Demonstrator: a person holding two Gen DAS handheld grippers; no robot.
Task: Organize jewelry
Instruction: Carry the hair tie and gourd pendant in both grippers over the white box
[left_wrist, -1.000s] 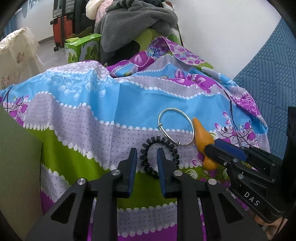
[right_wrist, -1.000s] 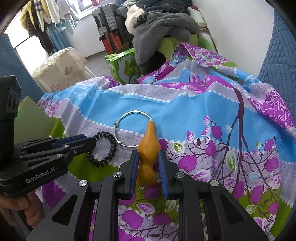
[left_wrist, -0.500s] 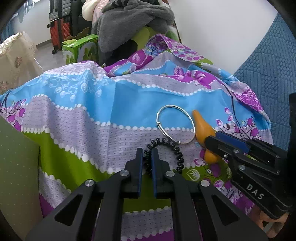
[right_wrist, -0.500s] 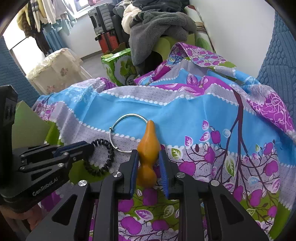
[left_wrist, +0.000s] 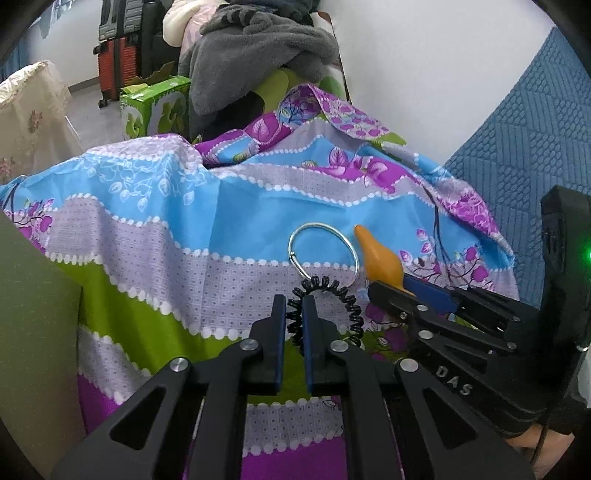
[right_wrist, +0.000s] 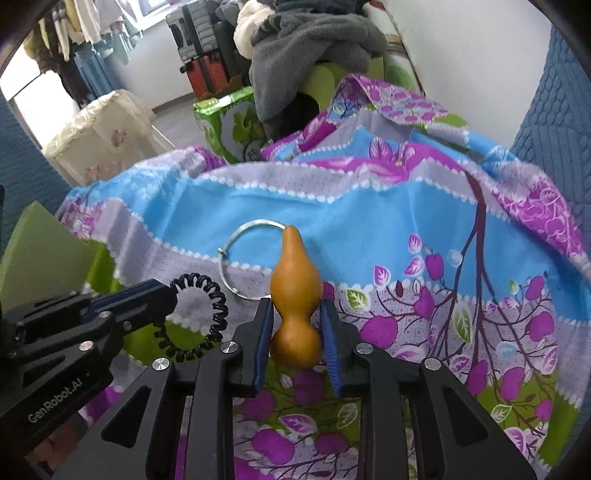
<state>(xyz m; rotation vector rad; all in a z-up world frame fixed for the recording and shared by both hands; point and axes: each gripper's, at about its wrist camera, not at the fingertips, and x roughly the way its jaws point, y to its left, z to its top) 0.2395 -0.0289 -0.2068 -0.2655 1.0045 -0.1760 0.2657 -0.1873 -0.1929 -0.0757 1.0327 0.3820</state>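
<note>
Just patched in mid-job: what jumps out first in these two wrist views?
The loud floral cloth in blue, purple and green fills both views. On it, the orange gourd-shaped piece sits between the fingers of the right gripper, its narrow tip pointing away beside the silver ring. Just left, the left gripper is pinched onto the rim of the black coiled bracelet.
</note>
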